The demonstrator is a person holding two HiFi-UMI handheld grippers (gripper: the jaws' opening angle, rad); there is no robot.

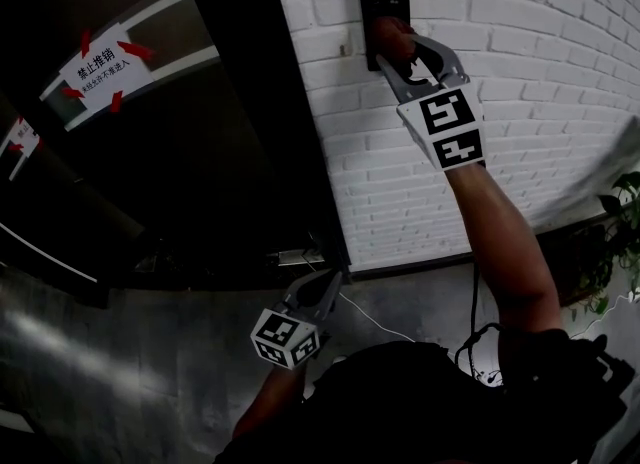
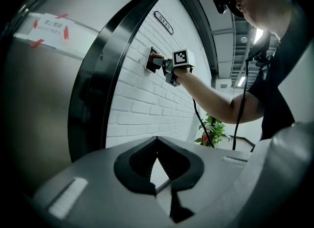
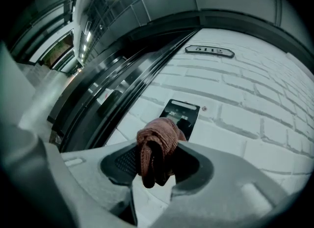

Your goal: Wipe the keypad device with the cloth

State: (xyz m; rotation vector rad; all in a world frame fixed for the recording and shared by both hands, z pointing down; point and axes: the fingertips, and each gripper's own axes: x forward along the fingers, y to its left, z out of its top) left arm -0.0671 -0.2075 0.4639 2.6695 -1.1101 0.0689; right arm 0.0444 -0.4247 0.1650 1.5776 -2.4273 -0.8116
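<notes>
A black keypad device (image 1: 383, 10) (image 3: 182, 115) is mounted on the white brick wall (image 1: 520, 72). My right gripper (image 1: 393, 44) (image 3: 158, 158) is raised to it, shut on a bunched reddish-brown cloth (image 1: 393, 37) (image 3: 158, 143). The cloth covers the lower half of the keypad and looks pressed against it. In the left gripper view the same right gripper (image 2: 158, 63) shows at the keypad (image 2: 149, 58). My left gripper (image 1: 322, 287) (image 2: 158, 165) hangs low near my waist, its jaws closed with nothing between them.
A dark metal door frame (image 1: 260, 102) stands just left of the keypad, with a glass door bearing a taped paper notice (image 1: 103, 65). A number plate (image 3: 209, 50) sits above the keypad. A potted plant (image 1: 610, 242) stands at the right. A cable (image 1: 375, 324) lies on the floor.
</notes>
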